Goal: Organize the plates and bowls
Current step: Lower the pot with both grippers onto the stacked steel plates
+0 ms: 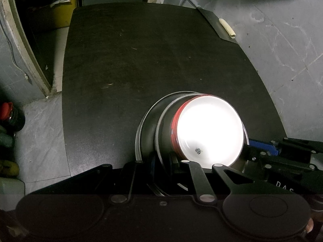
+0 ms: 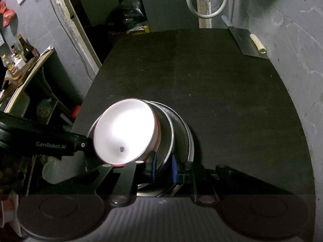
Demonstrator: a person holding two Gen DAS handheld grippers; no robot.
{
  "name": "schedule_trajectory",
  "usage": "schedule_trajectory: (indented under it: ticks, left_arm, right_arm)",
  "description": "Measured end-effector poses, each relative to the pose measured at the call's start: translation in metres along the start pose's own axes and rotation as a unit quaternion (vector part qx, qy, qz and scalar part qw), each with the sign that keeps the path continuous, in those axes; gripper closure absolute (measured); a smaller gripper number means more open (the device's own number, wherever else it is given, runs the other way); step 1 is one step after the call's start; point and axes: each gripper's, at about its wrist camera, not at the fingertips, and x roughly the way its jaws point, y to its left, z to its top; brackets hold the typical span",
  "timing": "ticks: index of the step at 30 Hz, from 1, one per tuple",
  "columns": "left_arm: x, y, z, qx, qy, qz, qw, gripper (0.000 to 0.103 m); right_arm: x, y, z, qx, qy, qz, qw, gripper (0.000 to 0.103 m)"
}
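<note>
A white bowl point(image 1: 210, 129) point(image 2: 123, 129) with a red outside sits nested in two steel plates point(image 1: 147, 125) point(image 2: 181, 133). The whole stack is tipped up, its mouth facing the cameras, over the near part of the black table point(image 1: 141, 60) point(image 2: 222, 100). My left gripper point(image 1: 163, 161) is shut on the steel plate rim at the stack's near left. In the right wrist view it reaches in from the left point(image 2: 85, 145). My right gripper point(image 2: 164, 166) has its blue pads point(image 2: 154, 165) shut on the steel plate rim. It shows at the right point(image 1: 248, 147) in the left wrist view.
A cleaver point(image 1: 218, 24) point(image 2: 249, 44) with a pale handle lies at the table's far right corner. A grey wall point(image 2: 298, 60) runs along the right edge. Bottles point(image 1: 10, 117) stand on the floor at the left, and a shelf with bottles point(image 2: 20, 60) is further left.
</note>
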Motion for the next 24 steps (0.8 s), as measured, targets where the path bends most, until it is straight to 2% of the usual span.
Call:
schedule_trajectory:
  ticks: [11, 24]
  left_arm:
    - [-0.0011, 0.0002, -0.0004, -0.002, -0.002, -0.001, 1.0, 0.091]
    - [0.0004, -0.0075, -0.0007, 0.008, -0.001, 0.014, 0.9999, 0.089]
  right_arm:
    - [0.0011, -0.0002, -0.0022, 0.003, 0.001, 0.001, 1.0, 0.083]
    - [0.0022, -0.001, -0.0039, 0.007, 0.001, -0.002, 1.0, 0.082]
